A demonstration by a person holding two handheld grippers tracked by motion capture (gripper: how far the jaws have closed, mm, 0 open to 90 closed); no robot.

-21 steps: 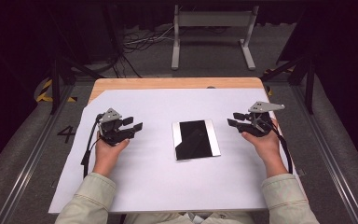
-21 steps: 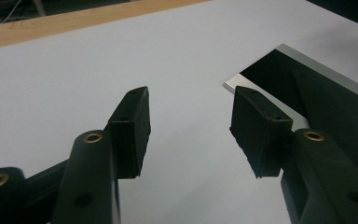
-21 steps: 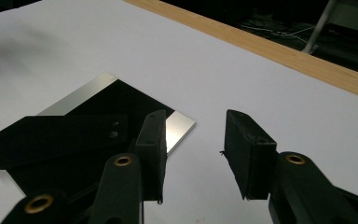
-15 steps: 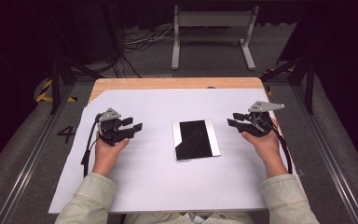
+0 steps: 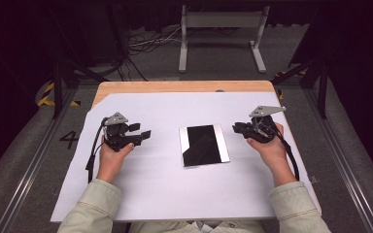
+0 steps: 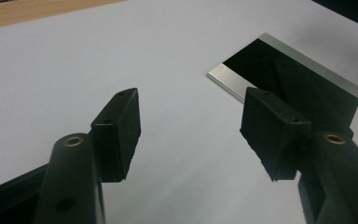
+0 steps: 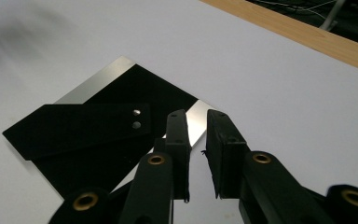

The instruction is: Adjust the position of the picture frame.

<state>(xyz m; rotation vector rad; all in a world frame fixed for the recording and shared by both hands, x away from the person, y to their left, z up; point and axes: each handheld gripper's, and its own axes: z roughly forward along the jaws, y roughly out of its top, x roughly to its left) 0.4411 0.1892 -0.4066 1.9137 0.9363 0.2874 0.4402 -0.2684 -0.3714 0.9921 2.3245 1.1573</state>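
So nothing's really started yet as far as I can tell. Over near the left edge of the white sheet (image 5: 141, 194) the left gripper (image 5: 143, 134) hangs with its jaws wide apart, nothing between them. Dead centre of the sheet lies the black plate (image 5: 204, 144) with silvery strips along two edges, flat and untouched. Toward the right edge the right gripper (image 5: 238, 127) has its jaws nearly together, a thin gap, holding nothing. No containers anywhere, so picking that plate up is all still ahead
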